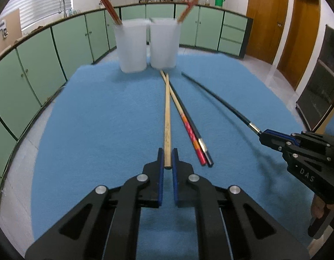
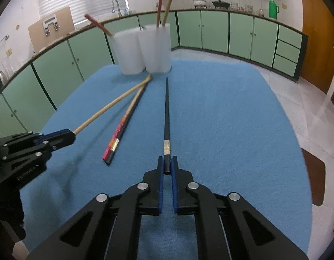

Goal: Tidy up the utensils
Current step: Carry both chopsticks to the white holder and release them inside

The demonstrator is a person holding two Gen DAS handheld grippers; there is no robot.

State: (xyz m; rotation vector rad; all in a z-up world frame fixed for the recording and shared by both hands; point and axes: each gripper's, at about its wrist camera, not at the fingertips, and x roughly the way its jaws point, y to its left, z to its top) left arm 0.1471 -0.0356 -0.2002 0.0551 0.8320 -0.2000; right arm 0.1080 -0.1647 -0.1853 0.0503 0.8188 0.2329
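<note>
My left gripper [image 1: 167, 156] is shut on the near end of a plain wooden chopstick [image 1: 167, 117] that points toward two translucent white cups [image 1: 133, 45] [image 1: 164, 43]. My right gripper [image 2: 167, 162] is shut on the near end of a black chopstick [image 2: 166, 112], which also points at the cups [image 2: 129, 52] [image 2: 155, 47]. Between them, a red-patterned chopstick [image 1: 189, 130] and another black one [image 1: 199, 138] lie side by side on the blue cloth [image 1: 91, 119]. Each gripper shows in the other's view, the right gripper [image 1: 262, 135] and the left gripper [image 2: 71, 135]. Red chopsticks [image 1: 108, 5] stand in the left cup.
The right cup holds a red chopstick [image 2: 160, 4] and a wooden chopstick [image 2: 169, 4]. Green cupboards [image 1: 36, 65] ring the table beyond the cloth. A brown chair seat [image 2: 314, 179] sits off the table's right edge. Wooden doors [image 1: 266, 19] stand at the far right.
</note>
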